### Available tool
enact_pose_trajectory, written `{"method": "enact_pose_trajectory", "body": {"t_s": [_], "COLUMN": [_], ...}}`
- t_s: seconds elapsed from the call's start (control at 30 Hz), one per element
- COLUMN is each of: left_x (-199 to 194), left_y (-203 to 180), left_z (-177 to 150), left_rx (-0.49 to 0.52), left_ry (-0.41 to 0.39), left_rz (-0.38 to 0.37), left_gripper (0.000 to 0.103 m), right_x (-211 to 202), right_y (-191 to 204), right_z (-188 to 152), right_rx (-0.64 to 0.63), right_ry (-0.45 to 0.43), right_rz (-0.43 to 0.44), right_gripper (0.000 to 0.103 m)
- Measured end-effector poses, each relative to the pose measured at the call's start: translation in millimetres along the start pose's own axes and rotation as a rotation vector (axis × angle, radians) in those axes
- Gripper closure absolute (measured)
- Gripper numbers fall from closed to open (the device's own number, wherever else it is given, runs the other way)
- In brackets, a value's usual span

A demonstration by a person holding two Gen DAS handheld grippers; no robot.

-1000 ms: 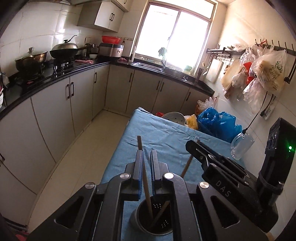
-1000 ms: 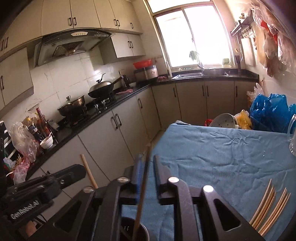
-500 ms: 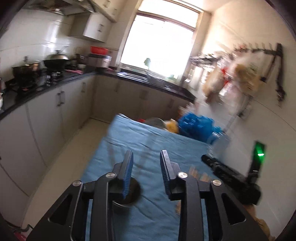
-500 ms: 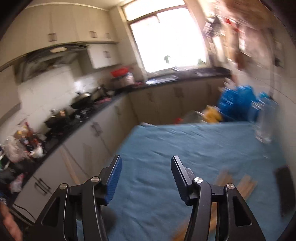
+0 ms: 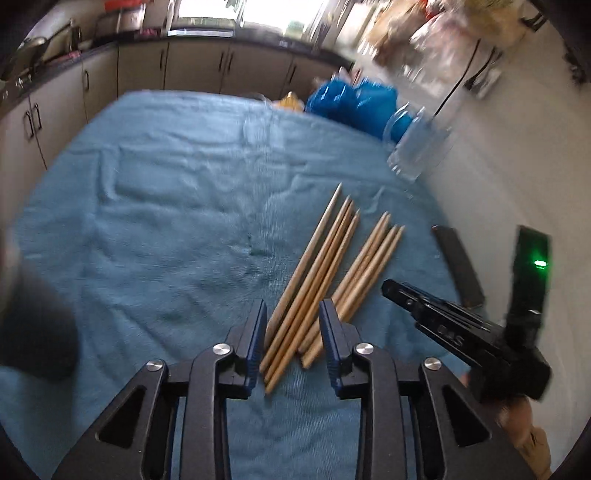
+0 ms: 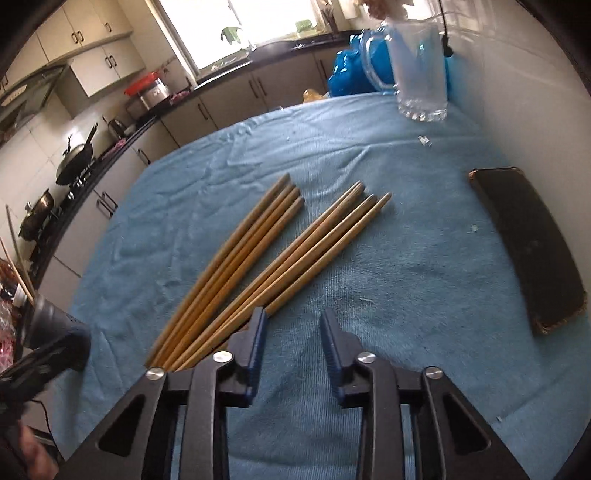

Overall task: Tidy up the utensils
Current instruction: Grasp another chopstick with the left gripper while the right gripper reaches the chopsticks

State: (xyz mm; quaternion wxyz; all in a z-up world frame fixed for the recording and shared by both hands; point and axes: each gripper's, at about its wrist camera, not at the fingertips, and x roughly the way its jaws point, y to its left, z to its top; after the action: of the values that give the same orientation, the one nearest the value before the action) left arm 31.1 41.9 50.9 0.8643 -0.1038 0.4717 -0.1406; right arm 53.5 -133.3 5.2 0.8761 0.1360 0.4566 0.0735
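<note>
Home kitchen: cabinets (image 6: 207,110), wok (image 6: 75,162) (on stove), window (image 6: 236,26).

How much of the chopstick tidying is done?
Nothing shows as done: eight chopsticks lie in two bunches on the blue cloth. In hand: nothing yet. The left gripper is closing its fingers with one bunch's ends between them, not pinched. The right gripper is closing over bare cloth. Left to do: pick up all eight and put them away.

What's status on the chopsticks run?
Left gripper closing, nothing pinched, chopsticks lying between its jaws. Right gripper closing over bare cloth. Chopsticks loose on cloth. Nothing blocking.
</note>
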Motion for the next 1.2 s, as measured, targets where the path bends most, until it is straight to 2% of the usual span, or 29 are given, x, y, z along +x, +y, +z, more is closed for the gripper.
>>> {"method": "enact_pose_trajectory", "body": {"t_s": [0.1,0.27,0.4,0.53,0.6,0.7,0.77,0.87,0.9,0.97,1.0,1.1,1.2], "left_x": [31.6,66.2,74.3,78.8,77.9,70.6,64.4,49.6,44.3,33.3,28.1,21.0,18.1], "left_y": [-2.1,-17.1,-21.2,-18.2,-20.0,-15.7,-7.9,8.6,13.3,20.7,24.2,31.5,35.5], "left_z": [10.3,24.3,33.6,39.4,38.8,32.5,28.4,16.6,11.2,-0.6,-6.9,-16.0,-19.4], "left_rx": [-0.006,0.062,0.096,0.084,0.078,0.055,0.026,-0.037,-0.051,-0.066,-0.073,-0.092,-0.106], "left_ry": [0.036,0.078,0.076,0.080,0.078,0.078,0.081,0.104,0.110,0.118,0.118,0.111,0.106], "left_rz": [0.003,0.037,0.051,0.042,0.062,0.106,0.114,0.112,0.110,0.111,0.106,0.086,0.068], "left_gripper": [0.079,0.088,0.095,0.095,0.095,0.095,0.095,0.095,0.095,0.095,0.095,0.095,0.095], "right_x": [7.5,14.4,18.1,16.0,17.1,17.2,16.2,16.0,14.0,13.0,12.5,11.9,16.0], "right_y": [0.4,5.1,9.5,9.2,12.6,19.8,20.6,13.0,12.0,7.3,4.6,2.8,14.7], "right_z": [3.1,10.1,12.3,10.6,13.3,15.1,15.1,14.5,14.1,11.4,10.7,6.5,3.4], "right_rx": [-0.005,-0.032,-0.055,-0.071,-0.078,-0.114,-0.126,-0.117,-0.122,-0.110,-0.085,-0.015,-0.019], "right_ry": [-0.012,-0.019,-0.020,-0.013,-0.004,0.022,0.046,0.094,0.081,0.089,0.095,0.098,0.093], "right_rz": [0.003,0.003,-0.008,-0.016,-0.025,-0.044,-0.044,-0.071,-0.075,-0.078,-0.062,0.006,0.007], "right_gripper": [0.073,0.078,0.081,0.081,0.081,0.088,0.092,0.092,0.096,0.096,0.093,0.093,0.093]}}
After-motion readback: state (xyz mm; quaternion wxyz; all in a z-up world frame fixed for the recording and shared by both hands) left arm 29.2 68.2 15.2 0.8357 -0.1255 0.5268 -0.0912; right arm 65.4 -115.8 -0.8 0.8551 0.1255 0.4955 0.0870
